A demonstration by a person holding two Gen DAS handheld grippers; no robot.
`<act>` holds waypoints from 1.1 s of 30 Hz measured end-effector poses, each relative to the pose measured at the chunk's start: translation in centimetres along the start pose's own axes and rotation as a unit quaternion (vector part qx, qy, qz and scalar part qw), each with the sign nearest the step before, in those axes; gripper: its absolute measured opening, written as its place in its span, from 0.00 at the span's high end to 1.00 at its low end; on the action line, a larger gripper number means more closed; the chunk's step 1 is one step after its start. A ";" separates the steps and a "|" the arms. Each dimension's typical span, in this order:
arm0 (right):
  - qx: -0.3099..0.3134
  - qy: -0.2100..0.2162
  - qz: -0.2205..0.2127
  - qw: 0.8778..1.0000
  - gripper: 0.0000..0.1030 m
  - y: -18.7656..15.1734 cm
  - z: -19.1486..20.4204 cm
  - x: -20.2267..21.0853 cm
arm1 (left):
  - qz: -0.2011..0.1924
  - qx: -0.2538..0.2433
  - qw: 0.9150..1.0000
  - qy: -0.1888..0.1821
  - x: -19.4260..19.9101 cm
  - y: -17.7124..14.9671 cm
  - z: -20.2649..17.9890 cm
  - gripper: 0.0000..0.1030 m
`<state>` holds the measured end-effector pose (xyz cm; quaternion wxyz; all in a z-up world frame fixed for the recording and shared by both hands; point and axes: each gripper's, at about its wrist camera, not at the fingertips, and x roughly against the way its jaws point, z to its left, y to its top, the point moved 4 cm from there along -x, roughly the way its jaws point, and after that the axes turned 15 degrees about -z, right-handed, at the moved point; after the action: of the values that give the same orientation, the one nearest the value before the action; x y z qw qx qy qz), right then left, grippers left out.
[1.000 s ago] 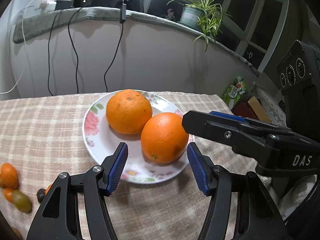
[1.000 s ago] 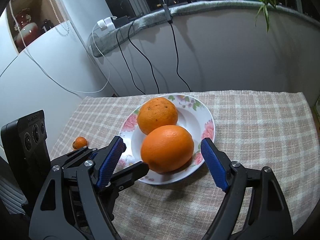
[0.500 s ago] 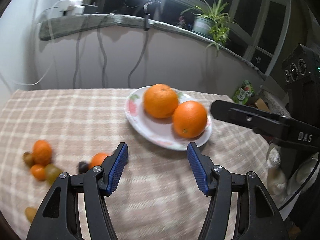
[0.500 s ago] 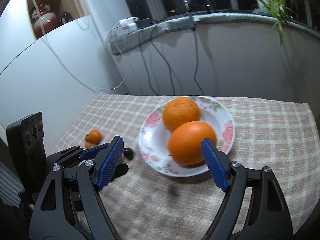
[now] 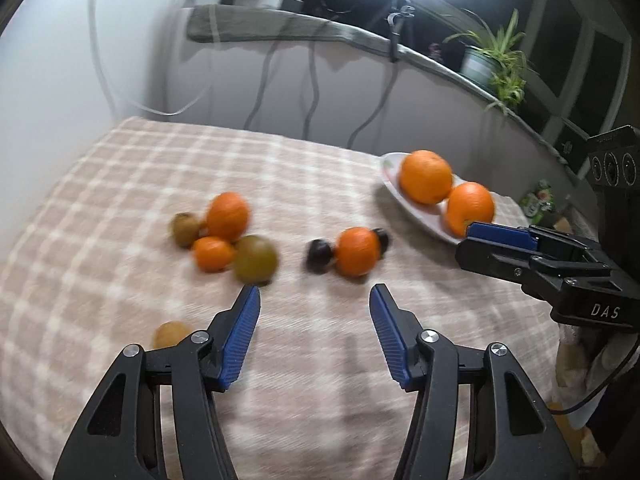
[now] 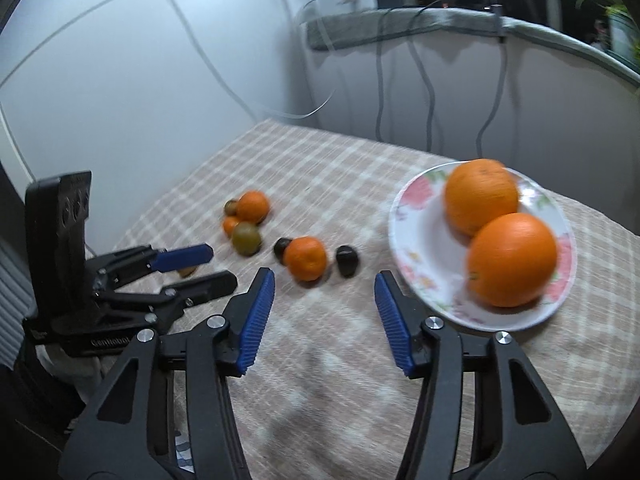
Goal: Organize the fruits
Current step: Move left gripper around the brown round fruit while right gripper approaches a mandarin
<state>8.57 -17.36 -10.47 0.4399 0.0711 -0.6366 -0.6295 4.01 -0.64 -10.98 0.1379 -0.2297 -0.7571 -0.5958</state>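
Two large oranges (image 6: 512, 260) lie on a floral plate (image 6: 416, 240) at the right; the plate also shows in the left wrist view (image 5: 416, 208). A small orange (image 5: 357, 251) sits between two dark fruits (image 5: 319, 255) on the checked cloth. Further left lies a cluster of small oranges (image 5: 228, 216) and greenish fruits (image 5: 256, 259). One small brownish fruit (image 5: 172, 334) lies near my left fingers. My left gripper (image 5: 315, 298) is open and empty, short of the small orange. My right gripper (image 6: 325, 284) is open and empty, just short of the small orange (image 6: 306, 258).
The table has a beige checked cloth (image 5: 120, 184). Cables (image 5: 312, 80) hang down the wall behind it. A potted plant (image 5: 492, 64) stands on the ledge. Boxes and packets (image 5: 540, 200) sit past the table's right edge.
Both grippers have swung left, away from the plate, toward the loose small fruits. The plate has shifted to the right of both views. Both stay open.
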 end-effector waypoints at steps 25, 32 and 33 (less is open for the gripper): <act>0.027 -0.011 0.043 0.999 0.57 -0.7 1.1 -6.8 | 0.010 0.023 0.997 0.072 1.7 -1.6 6.1 0.54; 0.041 -0.010 0.048 0.998 0.57 -0.7 1.4 -7.5 | 0.020 0.024 0.997 0.071 1.3 -2.0 6.4 0.57; 0.047 -0.011 0.049 0.998 0.57 -0.7 1.6 -7.6 | 0.021 0.023 0.997 0.071 1.2 -2.0 6.4 0.58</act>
<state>11.78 -11.40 -14.34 0.4589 0.0533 -0.6733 -0.5772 2.34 5.38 -13.72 0.2087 -0.1993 -0.7543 -0.5897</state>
